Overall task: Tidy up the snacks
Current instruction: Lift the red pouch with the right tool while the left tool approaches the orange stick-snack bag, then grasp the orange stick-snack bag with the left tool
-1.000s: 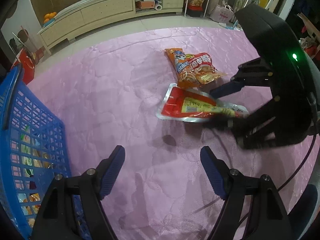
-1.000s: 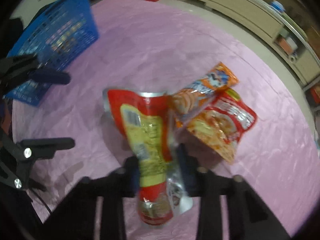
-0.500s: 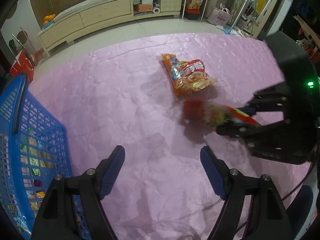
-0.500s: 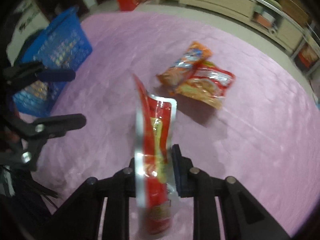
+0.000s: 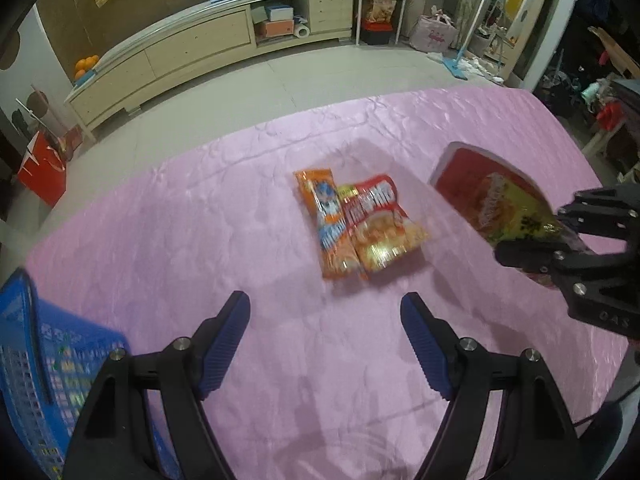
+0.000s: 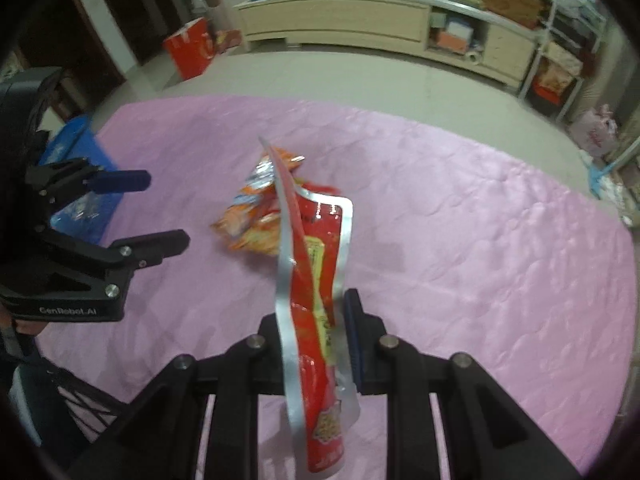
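Dim indoor light, soft shadows on pink cloth, fisheye-bent dark corners, slight motion blur

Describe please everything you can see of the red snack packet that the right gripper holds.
The red snack packet is a flat, glossy foil pouch with silver sealed edges and a yellow printed panel. The right gripper pinches it low on its body, its jaws closed on the foil. It hangs clear of the pink cloth, edge-on to the right wrist camera and bent, its top corner curling over. Nothing else touches it.
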